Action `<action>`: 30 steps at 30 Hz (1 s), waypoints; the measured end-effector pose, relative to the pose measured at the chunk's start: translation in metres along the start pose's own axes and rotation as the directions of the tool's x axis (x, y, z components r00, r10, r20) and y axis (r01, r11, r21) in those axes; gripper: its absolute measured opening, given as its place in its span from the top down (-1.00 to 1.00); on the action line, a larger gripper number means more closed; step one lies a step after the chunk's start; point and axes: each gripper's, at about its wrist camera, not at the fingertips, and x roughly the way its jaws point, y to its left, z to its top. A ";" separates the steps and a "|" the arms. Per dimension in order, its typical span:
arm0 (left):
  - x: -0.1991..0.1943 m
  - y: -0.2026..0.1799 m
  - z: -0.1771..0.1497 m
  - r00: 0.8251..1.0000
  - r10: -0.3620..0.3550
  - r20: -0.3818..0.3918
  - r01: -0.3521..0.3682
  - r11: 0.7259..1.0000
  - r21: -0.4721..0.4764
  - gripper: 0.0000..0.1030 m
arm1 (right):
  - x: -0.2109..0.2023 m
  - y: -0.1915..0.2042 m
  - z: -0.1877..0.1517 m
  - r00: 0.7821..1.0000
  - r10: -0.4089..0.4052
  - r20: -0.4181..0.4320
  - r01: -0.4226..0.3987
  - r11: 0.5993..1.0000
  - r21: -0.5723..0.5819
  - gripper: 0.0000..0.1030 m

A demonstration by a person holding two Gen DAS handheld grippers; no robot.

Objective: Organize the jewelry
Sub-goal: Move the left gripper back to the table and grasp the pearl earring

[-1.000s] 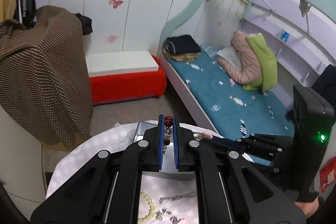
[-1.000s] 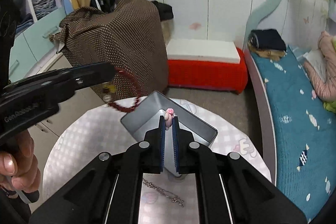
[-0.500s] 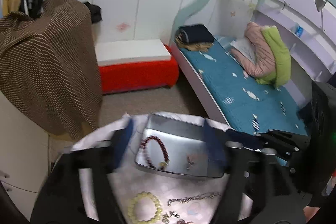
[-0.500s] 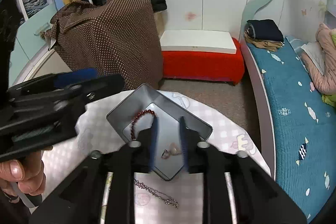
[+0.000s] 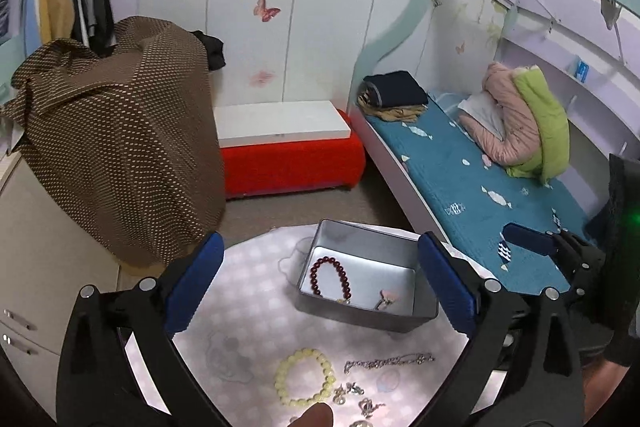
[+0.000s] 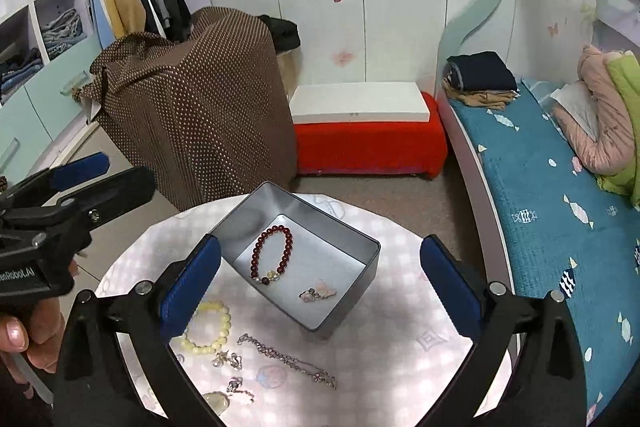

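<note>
A grey metal tin (image 5: 404,323) (image 6: 362,245) stands on a round checked table. In it lie a dark red bead bracelet (image 5: 330,278) (image 6: 273,255) and a small pink charm (image 5: 387,297) (image 6: 319,292). On the table in front of it lie a pale yellow bead bracelet (image 5: 305,376) (image 6: 208,325), a silver chain (image 5: 388,361) (image 6: 286,359) and several small pieces (image 5: 356,395) (image 6: 230,361). My left gripper (image 5: 320,285) is open and empty above the tin. My right gripper (image 6: 318,281) is open and empty above it too.
The round table (image 5: 248,279) (image 6: 404,335) ends close around the tin. Beyond it are a brown-draped chest (image 5: 120,131), a red bench with a white top (image 6: 360,131) and a bed with a blue mattress (image 6: 560,207). The left gripper also shows in the right wrist view (image 6: 76,187).
Both grippers were shut, the left on the red bracelet and the right on the pink charm. Both have opened, and the two pieces now lie in the tin.
</note>
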 end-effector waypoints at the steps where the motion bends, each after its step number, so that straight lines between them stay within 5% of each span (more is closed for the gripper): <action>1: -0.004 0.001 -0.001 1.000 0.001 0.005 -0.001 1.000 -0.001 -0.89 | -0.004 0.001 -0.001 1.000 0.001 0.008 -0.001 1.000 0.000 -0.87; 13: -0.069 0.025 -0.052 0.994 0.080 0.075 -0.078 0.996 -0.032 -0.89 | -0.059 0.009 -0.027 0.995 0.015 0.097 -0.015 1.000 0.005 -0.87; 30: -0.090 0.039 -0.138 0.987 0.160 0.018 -0.159 0.984 -0.075 -0.89 | -0.091 0.029 -0.087 0.996 0.004 0.092 0.000 0.999 -0.042 -0.87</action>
